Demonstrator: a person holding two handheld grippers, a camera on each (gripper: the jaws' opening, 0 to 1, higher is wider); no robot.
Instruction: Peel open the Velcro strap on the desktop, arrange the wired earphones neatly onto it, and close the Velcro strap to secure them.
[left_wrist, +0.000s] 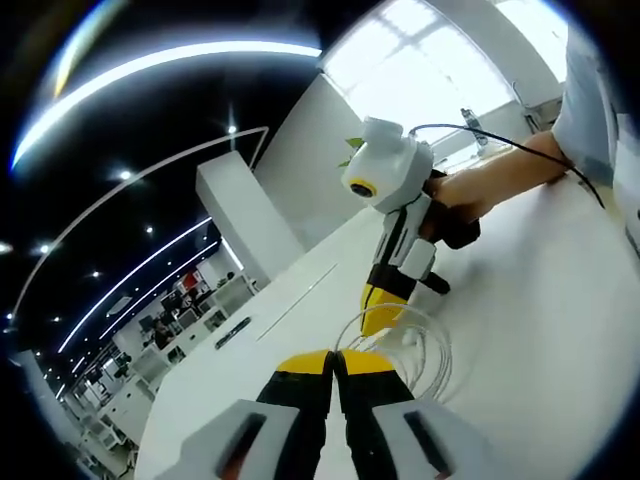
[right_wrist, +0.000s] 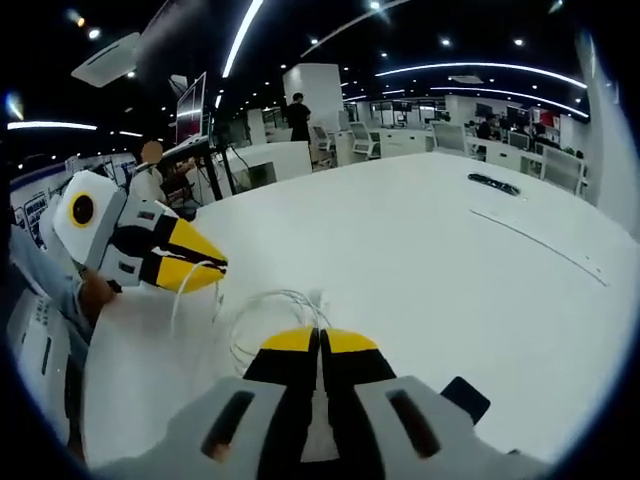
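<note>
- We work on a white desk (right_wrist: 450, 260), with both grippers close together over a loose coil of white earphone cable (right_wrist: 275, 315).
- Our left gripper (left_wrist: 335, 362) has its yellow tips pressed together; we cannot tell whether it pinches anything between them.
- In the right gripper view that same gripper (right_wrist: 195, 262) comes in from the left with a strand of the cable draped over its tips, so it seems to be lifting or holding a loop.
- Our right gripper (right_wrist: 320, 342) also has its tips together, just at the near edge of the coil; whether it has cable in them we cannot tell.
- In the left gripper view the right gripper (left_wrist: 385, 305) points down into the coil (left_wrist: 400, 345), a hand (left_wrist: 455, 200) behind it.
- The step in hand looks like gathering the cable into a tidy coil. To do it well we should keep one end pinned, lay even loops, and avoid tugging the thin wire taut.
- A dark piece (right_wrist: 465, 397) lies beside our right gripper; it may be the strap, but we cannot be sure.
- Count: two grippers, one cable coil, one dark piece, one small dark object (right_wrist: 495, 184) far off on the desk.
</note>
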